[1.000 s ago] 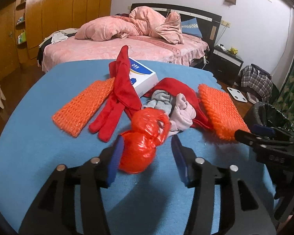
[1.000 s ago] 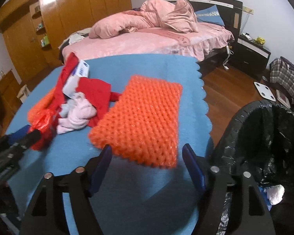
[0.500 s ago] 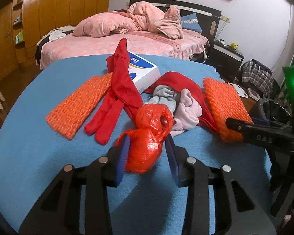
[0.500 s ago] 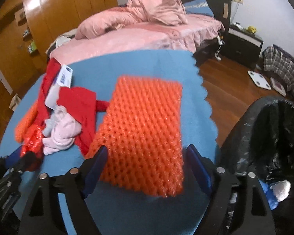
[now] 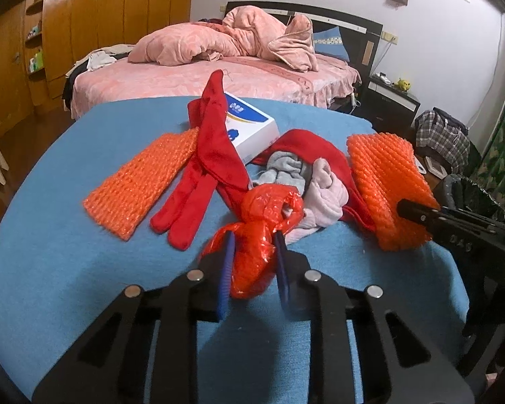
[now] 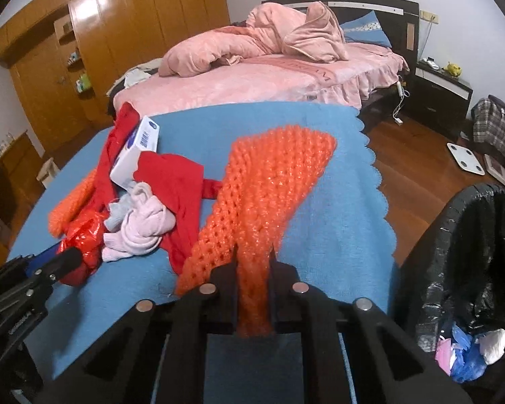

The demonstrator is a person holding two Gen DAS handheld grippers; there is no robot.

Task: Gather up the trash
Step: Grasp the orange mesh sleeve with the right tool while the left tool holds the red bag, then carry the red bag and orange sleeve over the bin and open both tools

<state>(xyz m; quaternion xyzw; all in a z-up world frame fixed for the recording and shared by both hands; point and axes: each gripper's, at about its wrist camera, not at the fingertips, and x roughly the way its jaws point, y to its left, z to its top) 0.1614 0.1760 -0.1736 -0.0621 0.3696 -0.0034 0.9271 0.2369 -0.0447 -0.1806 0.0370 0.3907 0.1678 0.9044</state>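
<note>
1. Two orange foam nets on the blue cloth (image 5: 67, 269): the far net (image 5: 141, 181) lies flat at the left, the near net (image 6: 269, 198) is at the right edge, pinched up
2. One red bag (image 5: 259, 235), knotted and crinkly, sits at the front of the pile
3. One red glove (image 5: 198, 185) stretches from the box down toward the far net, fingers pointing at the camera
4. One white and blue box (image 5: 252, 128) under the glove; there is print on top and a barcode on its end in the right view, neither readable
5. One bundle of grey and pink socks (image 5: 306, 185) rests on a red cloth (image 5: 313, 144), touching the bag
6. One bin (image 6: 481, 256) with a black liner stands right of the table, scraps of blue, pink and white inside
7. Left gripper (image 5: 252, 256): jaws now clamped on the red bag; half a second ago they were only closing in on it
8. Right gripper (image 6: 254, 269): jaws squeezed shut on the near net, folding it into a narrow ridge; half a second ago they were wide open with the net lying flat between them
</note>
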